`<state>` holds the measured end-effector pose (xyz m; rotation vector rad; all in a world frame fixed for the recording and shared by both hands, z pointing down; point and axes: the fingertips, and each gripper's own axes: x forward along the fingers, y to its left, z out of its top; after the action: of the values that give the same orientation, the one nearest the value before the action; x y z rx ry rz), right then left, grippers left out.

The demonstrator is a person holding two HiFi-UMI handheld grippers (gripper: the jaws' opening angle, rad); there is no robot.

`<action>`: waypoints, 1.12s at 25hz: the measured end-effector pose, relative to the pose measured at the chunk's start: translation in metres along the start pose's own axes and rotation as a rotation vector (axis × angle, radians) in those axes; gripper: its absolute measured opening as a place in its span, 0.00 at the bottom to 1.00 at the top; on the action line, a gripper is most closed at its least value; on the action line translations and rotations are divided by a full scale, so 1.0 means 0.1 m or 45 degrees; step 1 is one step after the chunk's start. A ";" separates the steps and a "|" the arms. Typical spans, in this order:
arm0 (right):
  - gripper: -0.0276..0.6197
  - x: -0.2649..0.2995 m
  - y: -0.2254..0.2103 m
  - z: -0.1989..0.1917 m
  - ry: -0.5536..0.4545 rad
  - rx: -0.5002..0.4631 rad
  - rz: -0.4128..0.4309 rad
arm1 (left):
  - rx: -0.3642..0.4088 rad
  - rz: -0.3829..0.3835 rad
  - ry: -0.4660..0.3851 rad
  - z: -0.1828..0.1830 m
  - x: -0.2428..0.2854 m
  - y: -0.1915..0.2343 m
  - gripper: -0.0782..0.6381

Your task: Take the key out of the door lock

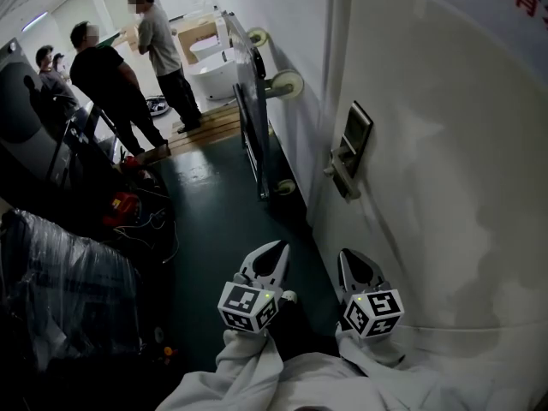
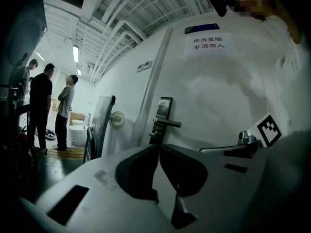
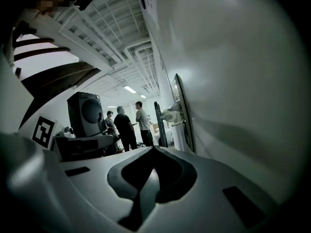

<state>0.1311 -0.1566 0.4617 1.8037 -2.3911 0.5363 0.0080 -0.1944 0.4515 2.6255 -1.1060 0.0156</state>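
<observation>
my left claw (image 1: 276, 249) and right claw (image 1: 346, 255) are both pinched closed on nothing, low and well apart from the door lock (image 1: 351, 148) on the white door (image 1: 445, 195).

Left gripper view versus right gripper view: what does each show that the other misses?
Only the left gripper view: the door lock face-on with its lever handle, and the sign on the door. Only the right gripper view: a dark machine with a round front; the lock is edge-on there. Both: the people standing down the room, and jaws together on nothing, left gripper and right gripper alike.
</observation>
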 end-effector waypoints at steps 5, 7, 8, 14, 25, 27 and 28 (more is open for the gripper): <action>0.12 0.27 -0.09 0.13 -0.019 0.010 -0.047 | 0.006 -0.062 0.006 0.12 0.30 0.18 0.15; 0.12 0.35 -0.10 0.16 -0.024 0.014 -0.065 | 0.012 -0.090 0.010 0.16 0.39 0.23 0.14; 0.12 0.39 -0.10 0.16 -0.026 0.017 -0.074 | 0.013 -0.102 0.013 0.17 0.43 0.26 0.15; 0.12 0.49 -0.19 0.20 -0.052 0.050 -0.158 | 0.018 -0.185 0.042 0.19 0.65 0.35 0.15; 0.12 0.59 -0.28 0.16 -0.071 0.093 -0.294 | 0.000 -0.350 0.093 0.14 0.97 0.36 0.15; 0.12 0.59 -0.30 0.16 -0.077 0.099 -0.322 | -0.007 -0.373 0.101 0.14 1.03 0.38 0.15; 0.12 0.60 -0.32 0.16 -0.080 0.102 -0.336 | -0.010 -0.384 0.104 0.13 1.06 0.39 0.14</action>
<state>0.1454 -0.2241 0.4709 2.1566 -2.1467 0.5584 0.0536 -0.2979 0.4620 2.7292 -0.6742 0.0546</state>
